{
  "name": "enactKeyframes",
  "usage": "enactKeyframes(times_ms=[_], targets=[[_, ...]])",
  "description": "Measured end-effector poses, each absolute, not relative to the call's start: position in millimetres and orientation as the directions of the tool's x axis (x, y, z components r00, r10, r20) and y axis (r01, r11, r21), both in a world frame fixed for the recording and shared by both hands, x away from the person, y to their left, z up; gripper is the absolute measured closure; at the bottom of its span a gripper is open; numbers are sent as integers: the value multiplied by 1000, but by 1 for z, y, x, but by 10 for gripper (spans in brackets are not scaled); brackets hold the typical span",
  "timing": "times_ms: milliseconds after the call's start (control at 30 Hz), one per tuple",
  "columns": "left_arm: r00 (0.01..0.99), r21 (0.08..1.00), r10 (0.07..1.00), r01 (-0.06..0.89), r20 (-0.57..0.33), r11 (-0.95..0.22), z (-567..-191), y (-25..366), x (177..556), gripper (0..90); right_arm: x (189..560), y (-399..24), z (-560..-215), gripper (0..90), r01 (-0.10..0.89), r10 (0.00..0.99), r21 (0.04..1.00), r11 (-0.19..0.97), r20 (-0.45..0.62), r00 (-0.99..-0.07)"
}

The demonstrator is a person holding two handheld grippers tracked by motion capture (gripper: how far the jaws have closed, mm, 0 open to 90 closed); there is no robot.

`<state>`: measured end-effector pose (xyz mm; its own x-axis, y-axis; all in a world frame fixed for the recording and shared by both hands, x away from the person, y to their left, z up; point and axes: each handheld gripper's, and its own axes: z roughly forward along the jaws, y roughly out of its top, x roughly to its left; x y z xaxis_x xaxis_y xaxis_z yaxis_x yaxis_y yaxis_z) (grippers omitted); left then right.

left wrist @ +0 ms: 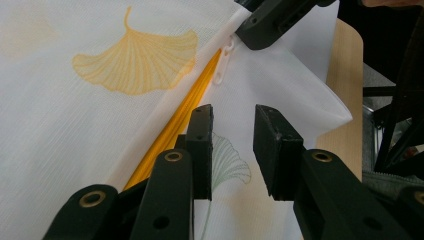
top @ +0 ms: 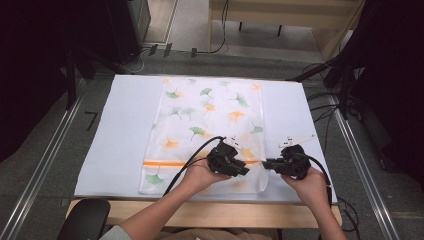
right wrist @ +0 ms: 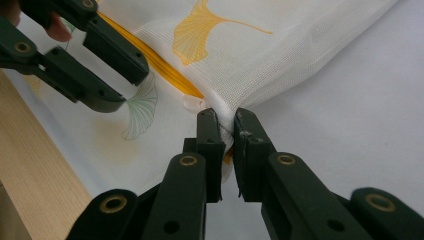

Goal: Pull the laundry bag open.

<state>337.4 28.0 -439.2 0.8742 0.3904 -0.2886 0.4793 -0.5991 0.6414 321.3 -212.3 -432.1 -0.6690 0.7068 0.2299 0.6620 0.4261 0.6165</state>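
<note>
Two grippers meet over the mesh laundry bag [top: 205, 125] on the white table cover [top: 120, 135]. Left gripper [left wrist: 232, 145] stands apart above the orange zipper [left wrist: 170, 130], near its white pull [left wrist: 225, 62]. Right gripper [right wrist: 226, 135] pinches the bag's edge.

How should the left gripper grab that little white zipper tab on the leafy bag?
Best to pinch the zipper tab by its flat dangling end, coming along the orange zipper from the closed stretch. It lies flat on the mesh bag, so the left gripper probably needs one finger each side. The right gripper already pins the bag's edge beside it.
</note>
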Motion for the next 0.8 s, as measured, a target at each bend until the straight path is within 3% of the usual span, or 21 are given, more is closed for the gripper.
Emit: enactKeyframes(times_ms=[800], targets=[[865,644,379,499,-329,-579,-448,5,343,715,317,-205,-427,850,627,666,634,453,227,-711]])
